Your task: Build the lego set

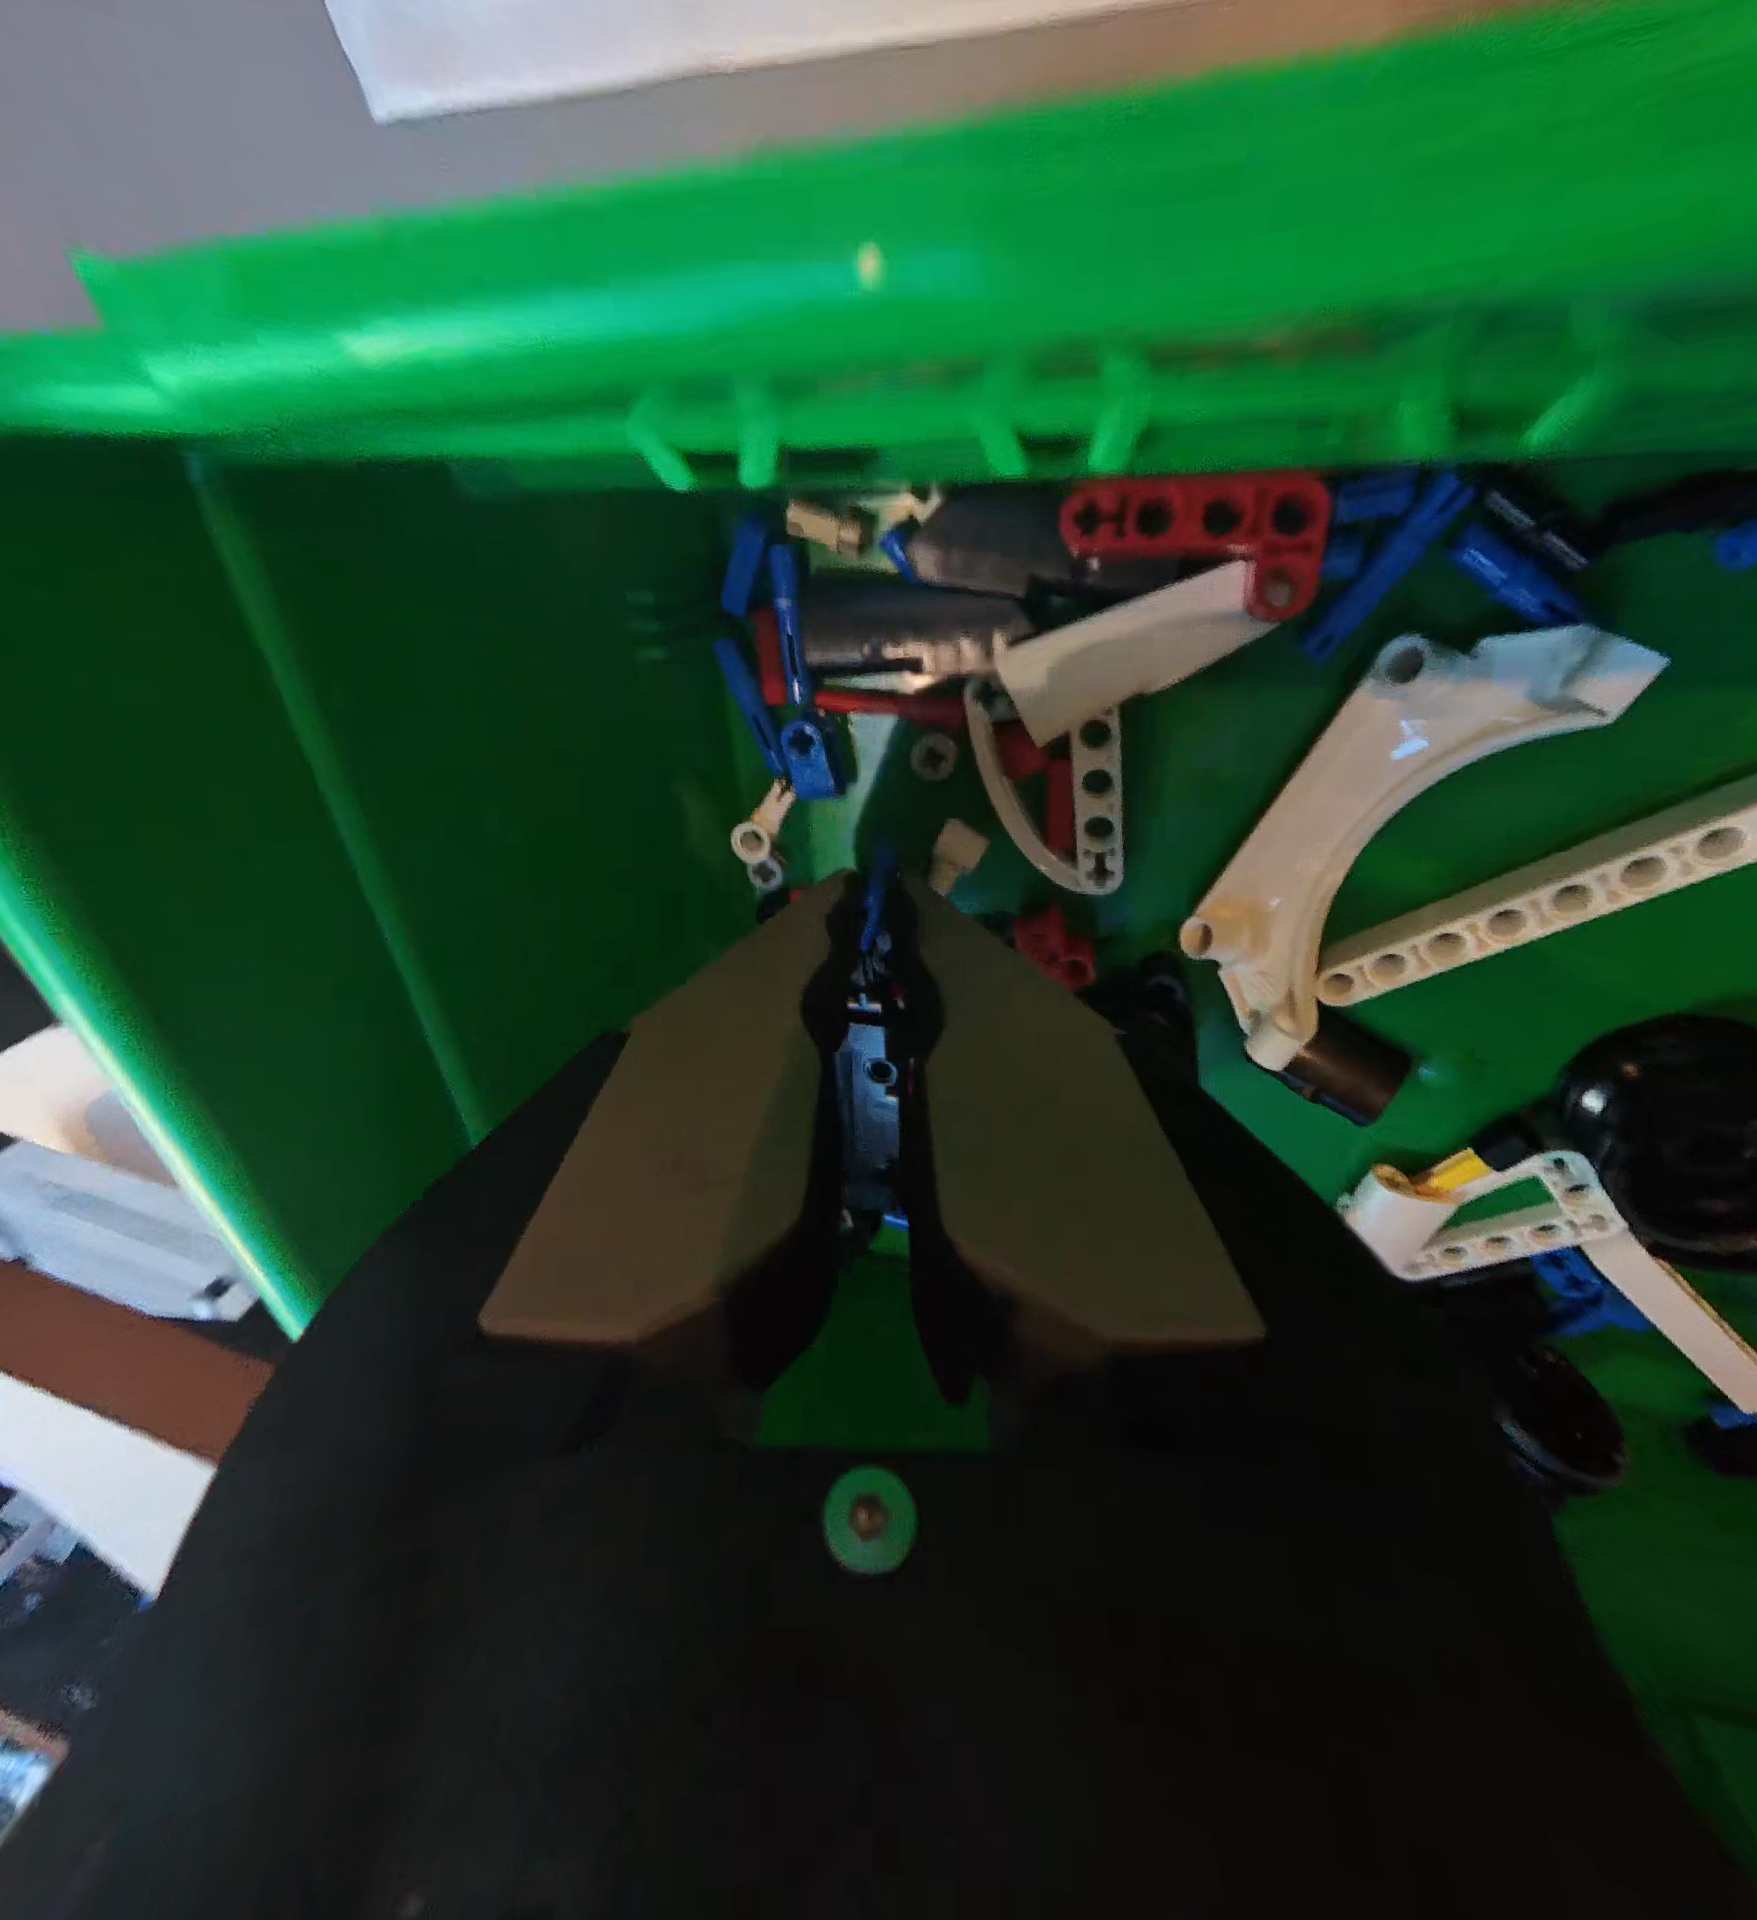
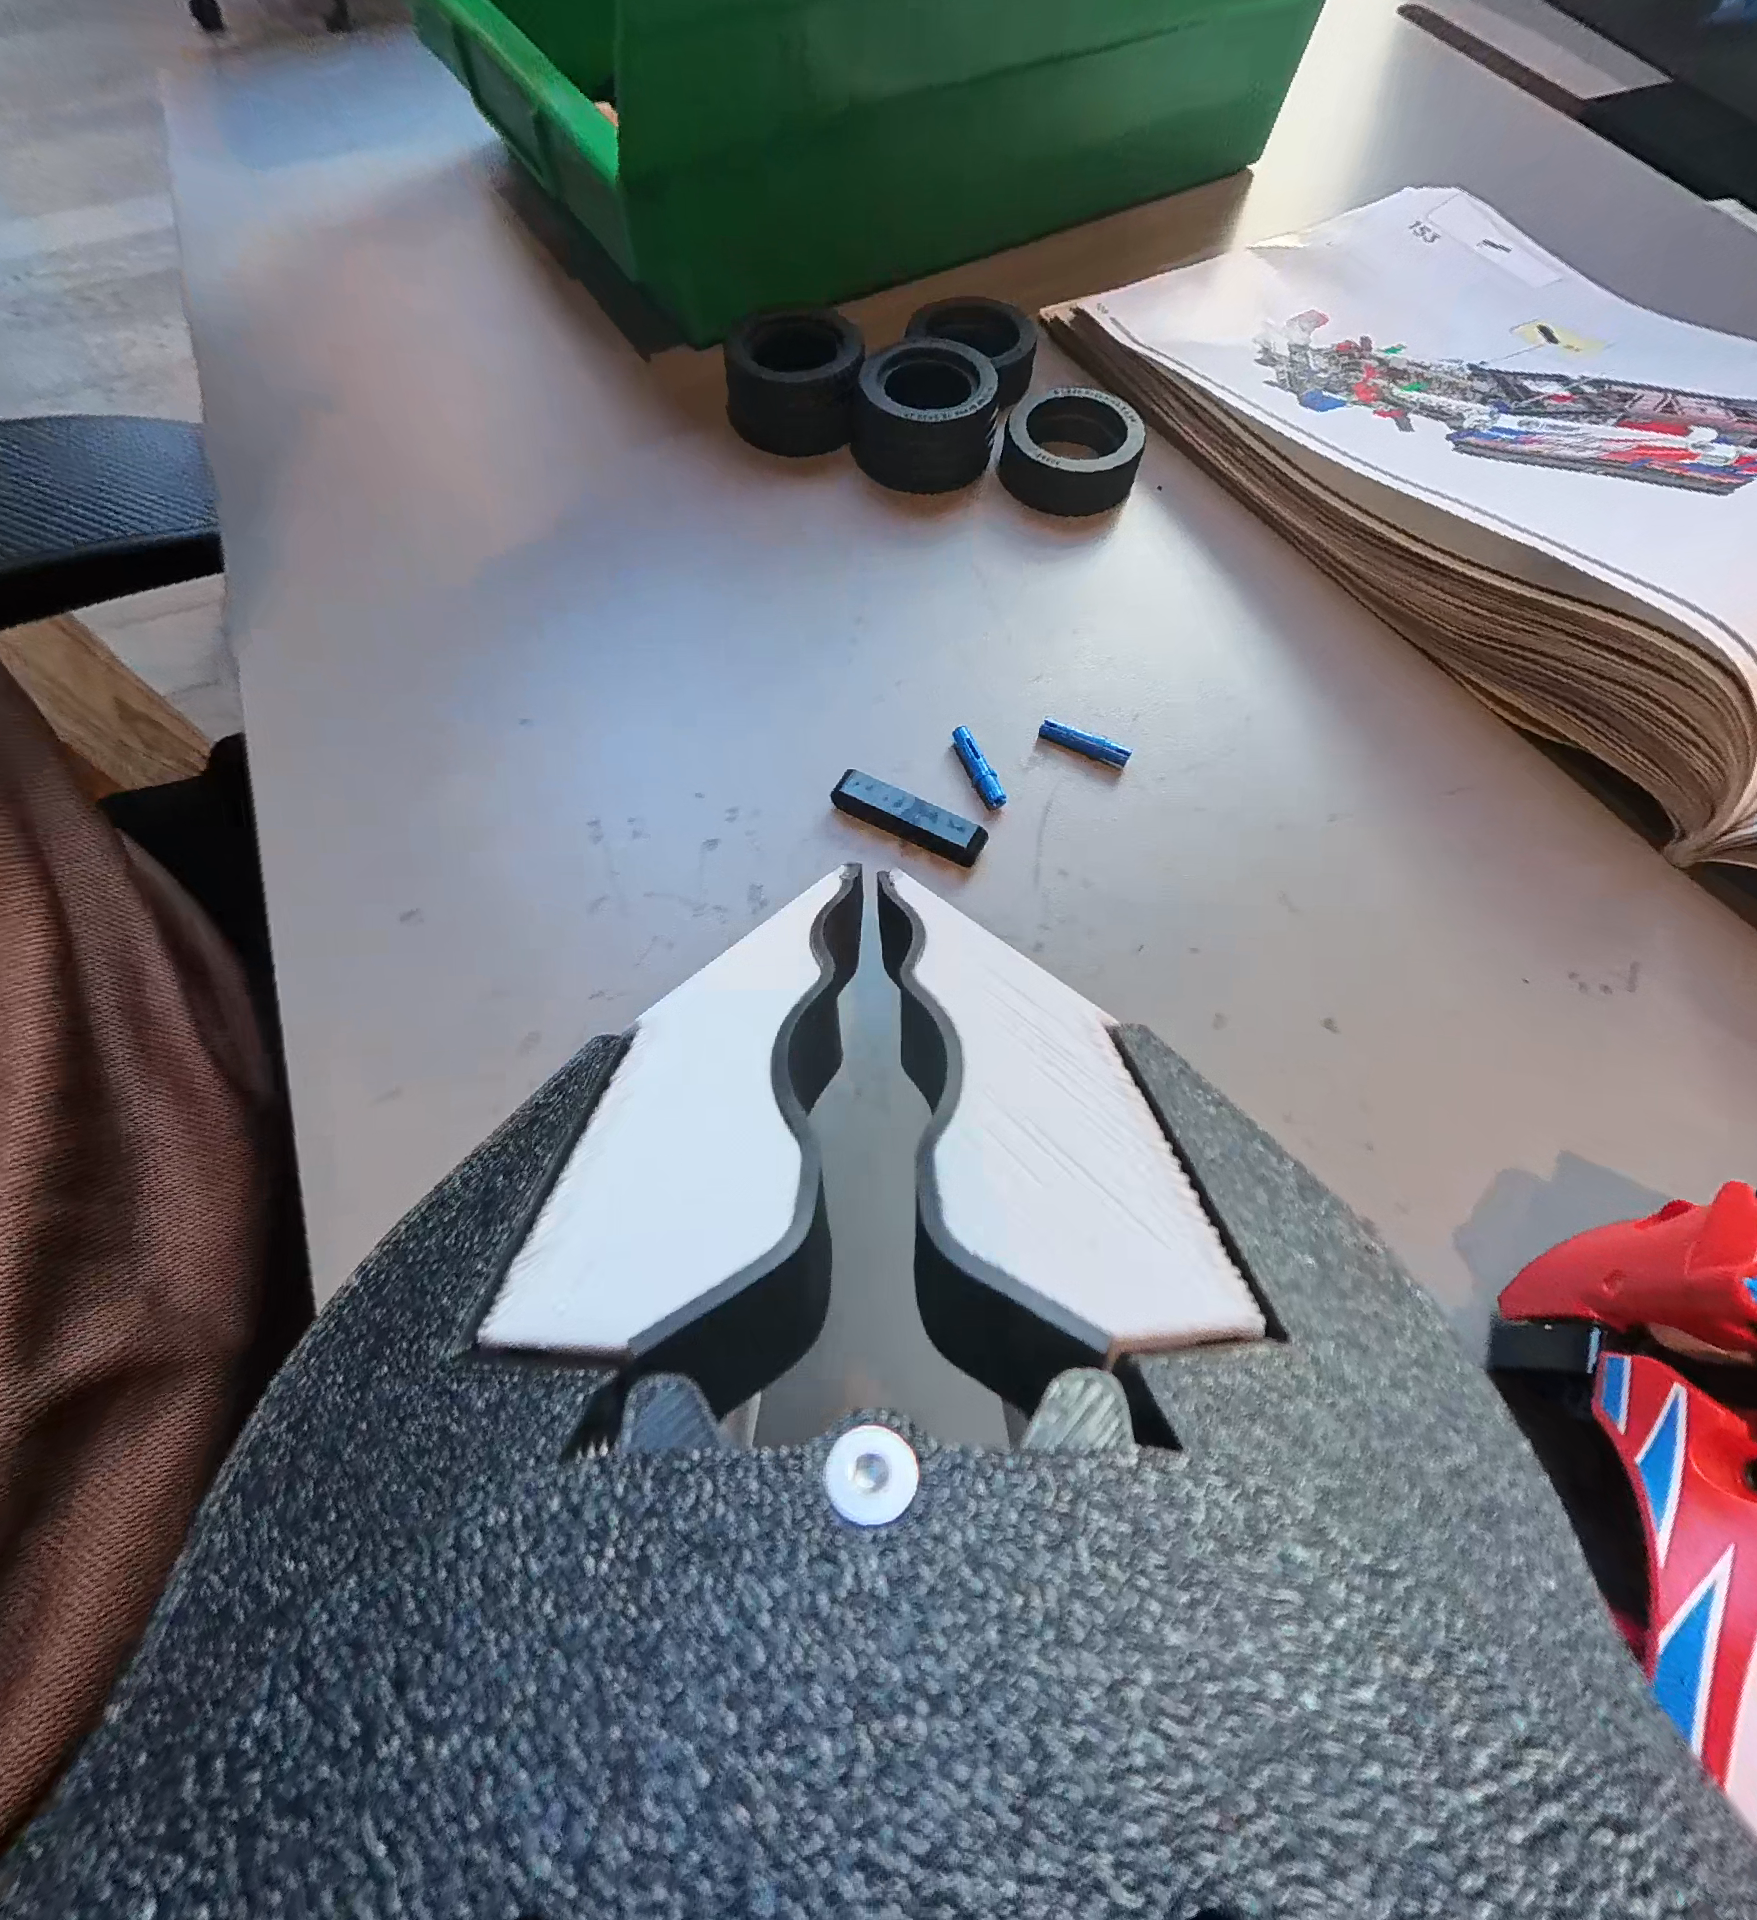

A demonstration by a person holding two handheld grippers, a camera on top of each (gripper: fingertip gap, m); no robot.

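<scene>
In the left wrist view my left gripper [image 1: 876, 902] is down inside a green bin [image 1: 417, 727] of loose Lego parts, its jaws closed on a thin blue pin [image 1: 880, 883] that sticks out past the tips. In the right wrist view my right gripper [image 2: 869, 878] is shut and empty, just above the table. Just beyond its tips lie a short black beam [image 2: 908, 816] and two blue pins [image 2: 979, 767] [image 2: 1084, 744]. A red, white and blue part-built model [image 2: 1726, 1455] sits at the lower right.
The bin holds a red beam [image 1: 1196, 520], a white curved panel [image 1: 1373, 810], a long white beam [image 1: 1580, 894] and a black wheel [image 1: 1705, 1132]. On the table stand several black tyres [image 2: 926, 410], an open instruction booklet [image 2: 1476, 436] and the green bin [image 2: 905, 135]. A brown sleeve is at left. My right fingertips sit around 45 cm from my left ones.
</scene>
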